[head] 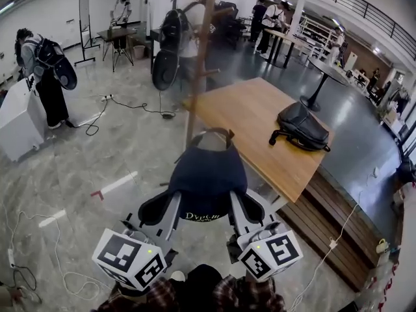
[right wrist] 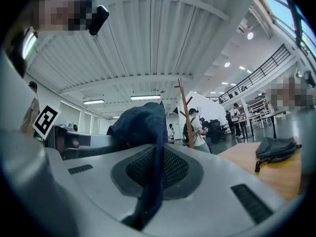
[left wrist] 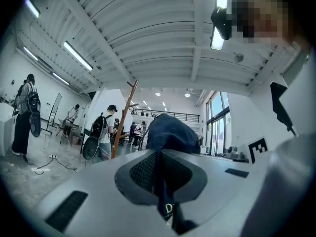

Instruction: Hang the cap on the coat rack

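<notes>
A navy cap (head: 208,177) with pale lettering on its rim hangs in the air between my two grippers, in front of the wooden coat rack (head: 201,57). My left gripper (head: 170,203) is shut on the cap's left edge, and my right gripper (head: 242,203) is shut on its right edge. In the left gripper view the cap (left wrist: 173,132) bulges above the left gripper (left wrist: 160,181), whose jaws pinch its fabric, with the coat rack (left wrist: 123,117) beyond. In the right gripper view the cap (right wrist: 140,125) is pinched in the right gripper (right wrist: 155,177), with the coat rack (right wrist: 186,115) behind it.
A wooden table (head: 260,122) stands right of the rack with a black bag (head: 302,125) on it. A person with a backpack (head: 179,38) stands just behind the rack. Cables (head: 97,119) lie on the floor at left, near a white cabinet (head: 19,122).
</notes>
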